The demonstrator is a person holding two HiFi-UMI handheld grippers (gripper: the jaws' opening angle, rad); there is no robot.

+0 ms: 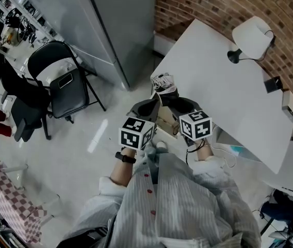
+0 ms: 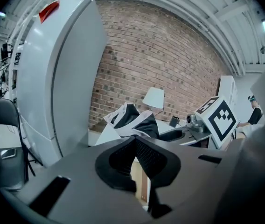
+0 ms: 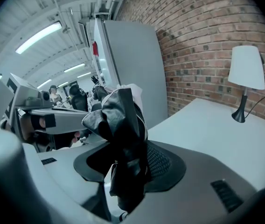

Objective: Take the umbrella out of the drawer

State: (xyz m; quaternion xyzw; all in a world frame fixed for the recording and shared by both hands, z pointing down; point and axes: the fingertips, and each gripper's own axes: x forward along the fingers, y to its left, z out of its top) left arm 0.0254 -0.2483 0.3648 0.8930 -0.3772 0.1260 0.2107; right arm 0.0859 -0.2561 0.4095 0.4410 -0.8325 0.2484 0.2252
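Observation:
A folded black-and-white umbrella (image 1: 164,83) hangs in the air above the near corner of the white table (image 1: 229,87). My right gripper (image 1: 180,105) is shut on it. In the right gripper view the umbrella's crumpled fabric (image 3: 122,125) fills the space between the jaws and sticks up past the right gripper (image 3: 132,158). My left gripper (image 1: 149,107) is just to the left of the umbrella, apart from it, with nothing in it. In the left gripper view the left gripper (image 2: 135,143) has its jaw tips together, and the umbrella (image 2: 133,118) shows beyond them. A pale wooden part (image 1: 166,125) shows below, between the two grippers.
A white lamp (image 1: 252,37) and a small dark box (image 1: 273,84) stand on the table by the brick wall (image 1: 270,9). A tall grey cabinet (image 1: 115,25) stands to the left of the table. Further left is a black folding chair (image 1: 64,81).

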